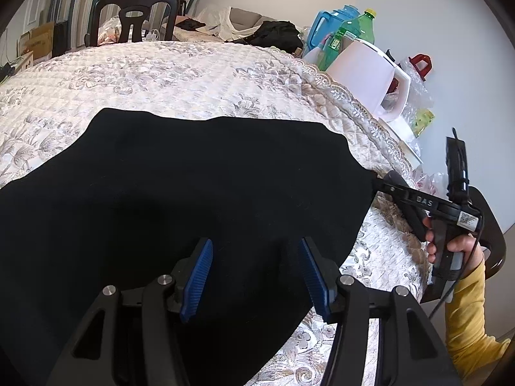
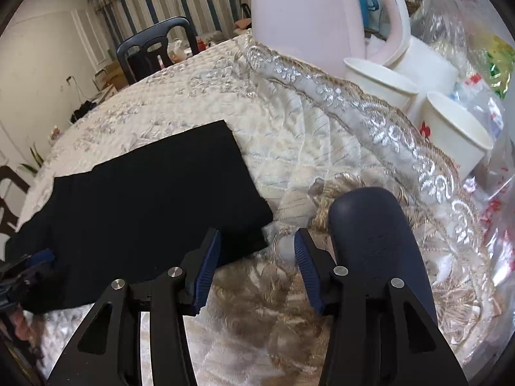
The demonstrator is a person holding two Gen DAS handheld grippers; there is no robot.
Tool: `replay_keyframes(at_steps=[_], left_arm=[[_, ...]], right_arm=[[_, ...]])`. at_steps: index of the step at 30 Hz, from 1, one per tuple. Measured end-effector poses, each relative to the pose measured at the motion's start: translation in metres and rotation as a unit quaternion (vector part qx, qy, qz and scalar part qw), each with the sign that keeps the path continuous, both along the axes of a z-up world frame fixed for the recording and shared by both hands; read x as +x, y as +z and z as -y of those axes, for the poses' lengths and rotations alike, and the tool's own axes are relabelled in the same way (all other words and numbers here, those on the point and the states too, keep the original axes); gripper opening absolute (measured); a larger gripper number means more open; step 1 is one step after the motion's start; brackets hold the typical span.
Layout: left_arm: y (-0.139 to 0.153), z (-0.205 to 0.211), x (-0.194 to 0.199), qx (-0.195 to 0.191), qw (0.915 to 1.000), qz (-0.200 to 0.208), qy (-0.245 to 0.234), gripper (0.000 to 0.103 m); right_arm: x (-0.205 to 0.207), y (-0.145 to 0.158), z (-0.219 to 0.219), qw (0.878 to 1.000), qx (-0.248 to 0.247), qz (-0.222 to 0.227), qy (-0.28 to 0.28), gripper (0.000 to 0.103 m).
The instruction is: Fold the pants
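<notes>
Black pants point(image 1: 180, 199) lie folded flat on a quilted cream tablecloth point(image 1: 180, 74); they also show in the right wrist view point(image 2: 145, 206). My left gripper point(image 1: 256, 276) is open, hovering just above the near part of the pants. My right gripper point(image 2: 257, 263) is open at the pants' right edge, its left finger over the corner of the cloth and its right finger over the tablecloth. The right gripper also shows in the left wrist view point(image 1: 383, 181), touching the pants' right corner.
A pink-white kettle point(image 1: 367, 77), bottles point(image 1: 357, 29), paper cups point(image 2: 379, 80) and plastic bags point(image 2: 482, 64) crowd the table's right edge. A dark chair point(image 1: 135, 19) stands at the far side. The lace-trimmed tablecloth edge point(image 2: 386, 128) is bunched by my right gripper.
</notes>
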State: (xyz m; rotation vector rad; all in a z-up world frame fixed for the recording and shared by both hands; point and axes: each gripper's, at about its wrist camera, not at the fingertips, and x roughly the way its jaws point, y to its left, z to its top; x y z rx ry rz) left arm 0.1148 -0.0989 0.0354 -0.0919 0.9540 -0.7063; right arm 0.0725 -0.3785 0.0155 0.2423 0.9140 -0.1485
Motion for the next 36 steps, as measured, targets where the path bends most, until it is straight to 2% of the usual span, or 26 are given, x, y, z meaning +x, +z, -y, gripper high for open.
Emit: replay_keyframes(at_steps=[4,6,15,17,19,27,28,30,31,36], left_arm=[[0.000,0.000,0.000,0.002,1.0000,-0.001,0.001,0.059],[0.000,-0.001,0.000,0.002,1.0000,-0.003,0.003,0.059],[0.001,0.000,0.001,-0.002,1.0000,-0.005,-0.005,0.062],[0.002,0.002,0.000,-0.003,0.9999,-0.004,-0.009,0.062],[0.002,0.002,0.000,-0.004,0.9999,-0.003,-0.009,0.062],[0.002,0.001,0.004,0.001,1.0000,-0.009,0.001,0.062],[0.002,0.001,0.005,0.000,0.9999,-0.010,0.001,0.062],[0.003,0.003,0.007,-0.002,0.9999,-0.013,0.000,0.062],[0.004,0.005,0.009,-0.002,0.9999,-0.014,0.000,0.062],[0.009,0.014,0.014,0.000,0.9999,-0.008,-0.007,0.062]], right_arm=[[0.007,-0.006,-0.006,0.999,0.048,-0.010,0.009,0.051],[0.006,-0.006,-0.009,0.999,0.044,-0.005,0.004,0.051],[-0.027,-0.007,-0.005,0.991,0.130,0.015,-0.032,0.051],[-0.023,-0.008,-0.010,0.990,0.141,0.018,-0.015,0.051],[-0.017,-0.008,-0.011,0.991,0.128,0.028,-0.014,0.051],[-0.006,-0.015,0.014,0.975,0.190,0.082,-0.077,0.050],[-0.005,-0.015,0.015,0.974,0.191,0.084,-0.086,0.046],[-0.003,-0.015,0.016,0.975,0.180,0.082,-0.103,0.029],[-0.002,-0.016,0.017,0.975,0.175,0.079,-0.111,0.017],[-0.004,-0.015,0.016,0.977,0.168,0.084,-0.101,0.009]])
